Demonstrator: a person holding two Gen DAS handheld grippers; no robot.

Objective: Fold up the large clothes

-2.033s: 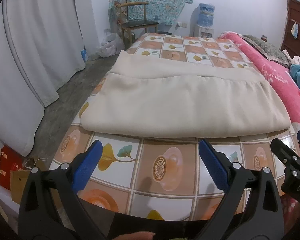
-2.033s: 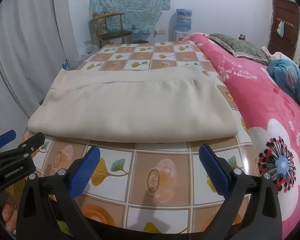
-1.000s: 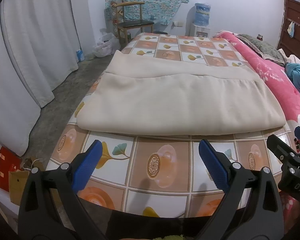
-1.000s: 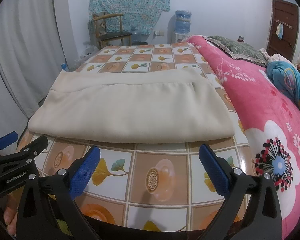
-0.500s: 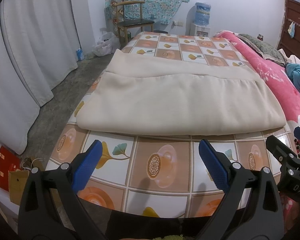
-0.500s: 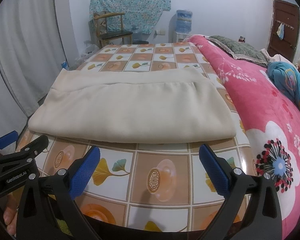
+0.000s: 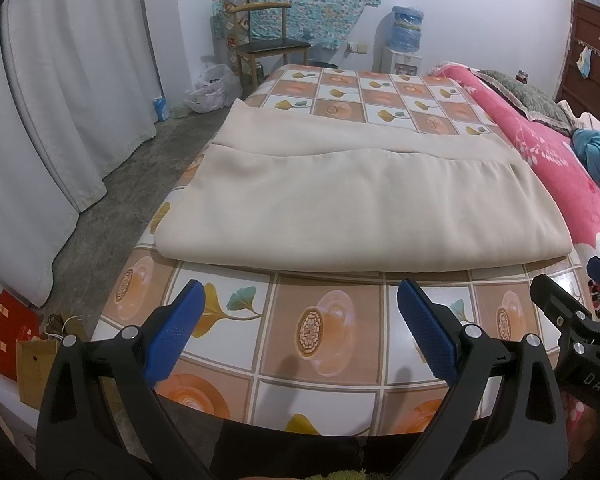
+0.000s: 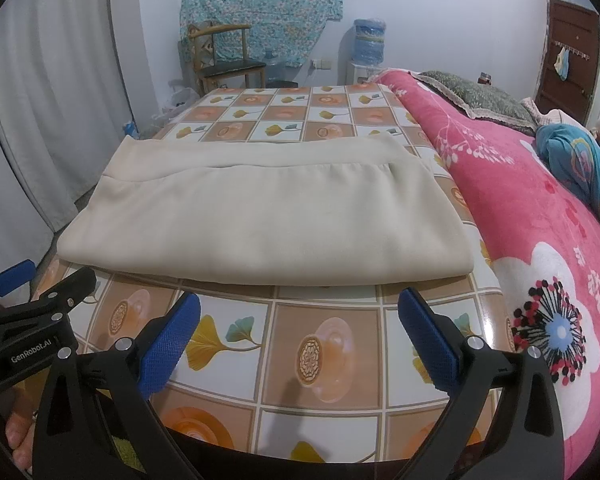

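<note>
A large cream garment (image 7: 352, 200) lies folded flat in a wide rectangle on the tiled-pattern bed cover (image 7: 328, 332); it also shows in the right wrist view (image 8: 268, 216). My left gripper (image 7: 300, 320) is open and empty, held short of the garment's near folded edge. My right gripper (image 8: 300, 320) is open and empty, also short of that edge. Each gripper sees the other at its side: the right one (image 7: 572, 320) and the left one (image 8: 36, 304).
A pink floral blanket (image 8: 540, 216) covers the bed's right side, with a person in blue (image 8: 588, 164) lying there. A wooden chair (image 7: 268, 48), a water dispenser (image 7: 404, 44), white curtains (image 7: 60, 100) and paper bags (image 7: 16, 344) stand around the bed.
Both grippers have stayed open and almost still; the views shift only slightly, a little back from the garment.
</note>
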